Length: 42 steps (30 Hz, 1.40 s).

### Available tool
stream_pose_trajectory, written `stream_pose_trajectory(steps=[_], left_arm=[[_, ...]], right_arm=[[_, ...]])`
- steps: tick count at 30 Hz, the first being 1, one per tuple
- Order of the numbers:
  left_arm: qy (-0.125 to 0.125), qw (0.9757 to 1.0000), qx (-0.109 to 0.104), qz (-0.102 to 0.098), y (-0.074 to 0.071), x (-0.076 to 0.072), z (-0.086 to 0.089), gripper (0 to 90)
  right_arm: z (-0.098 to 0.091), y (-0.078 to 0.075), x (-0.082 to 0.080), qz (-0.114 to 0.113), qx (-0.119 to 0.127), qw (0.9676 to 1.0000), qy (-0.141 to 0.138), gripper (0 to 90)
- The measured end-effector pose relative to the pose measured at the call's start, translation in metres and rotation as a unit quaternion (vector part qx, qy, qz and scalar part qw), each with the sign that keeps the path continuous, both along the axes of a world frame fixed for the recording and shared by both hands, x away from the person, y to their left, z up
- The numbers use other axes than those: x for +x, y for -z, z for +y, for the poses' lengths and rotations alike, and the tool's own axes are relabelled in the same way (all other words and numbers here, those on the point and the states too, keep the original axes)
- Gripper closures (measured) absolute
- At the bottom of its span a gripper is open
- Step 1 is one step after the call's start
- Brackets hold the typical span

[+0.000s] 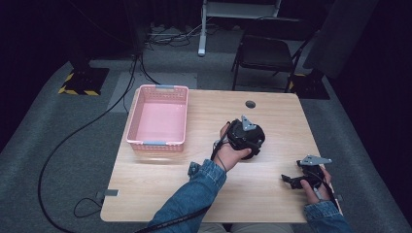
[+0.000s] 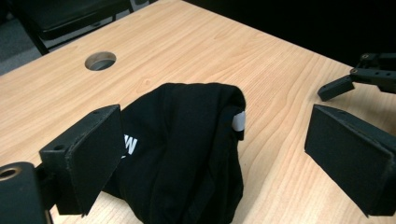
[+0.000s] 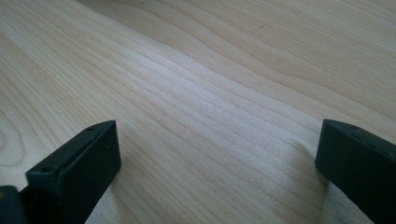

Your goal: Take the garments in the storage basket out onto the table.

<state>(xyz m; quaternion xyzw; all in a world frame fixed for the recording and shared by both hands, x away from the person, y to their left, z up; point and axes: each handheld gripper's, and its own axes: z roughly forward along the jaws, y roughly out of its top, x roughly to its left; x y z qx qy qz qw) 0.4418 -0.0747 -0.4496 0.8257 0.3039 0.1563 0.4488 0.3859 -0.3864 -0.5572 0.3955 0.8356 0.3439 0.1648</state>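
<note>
A crumpled black cloth (image 2: 187, 140) with a small white tag and white print lies in a heap on the wooden table (image 2: 261, 51). My left gripper (image 2: 217, 140) straddles it with its jaws wide. The left pad sits close against the fabric and the right pad stands well clear, so nothing is clamped. In the high view the left gripper (image 1: 252, 143) is at the table's middle, dark against the cloth beneath it. My right gripper (image 1: 287, 180) rests low near the front right corner. In the right gripper view it (image 3: 215, 158) is open over bare wood.
An empty pink basket (image 1: 158, 143) stands on the table's left half. A round cable hole (image 1: 250, 104) is near the far edge. A black folding chair (image 1: 265, 51) stands behind the table. Bare wood stretches between the two hands and along the front edge.
</note>
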Motion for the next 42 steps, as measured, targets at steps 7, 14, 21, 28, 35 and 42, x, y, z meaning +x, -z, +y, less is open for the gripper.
stream_pose_trajectory(steps=[7, 14, 21, 28, 35, 42], left_arm=[[0.006, 1.0000, -0.004, -0.003, -0.005, -0.009, 0.005, 6.1], [0.001, 1.0000, -0.004, -0.007, -0.005, -0.016, 0.014, 6.2], [-0.001, 0.9999, -0.007, -0.014, -0.006, -0.022, 0.022, 6.2], [-0.010, 0.9998, -0.009, -0.017, -0.007, -0.027, 0.033, 6.2], [-0.025, 0.9995, -0.006, -0.021, -0.008, -0.032, 0.049, 6.2], [-0.032, 0.9992, -0.002, -0.023, -0.009, -0.034, 0.060, 6.3]], right_arm=[[0.000, 0.000, 0.000, 0.000, 0.000, 1.0000, 0.000, 0.1], [0.000, 0.000, 0.000, 0.000, 0.000, 1.0000, 0.000, 0.1], [0.000, 0.000, 0.000, 0.000, 0.000, 1.0000, 0.000, 0.1], [0.000, 0.000, 0.000, 0.000, 0.000, 1.0000, 0.000, 0.1], [0.000, 0.000, 0.000, 0.000, 0.000, 1.0000, 0.000, 0.1], [0.000, 0.000, 0.000, 0.000, 0.000, 1.0000, 0.001, 0.1]])
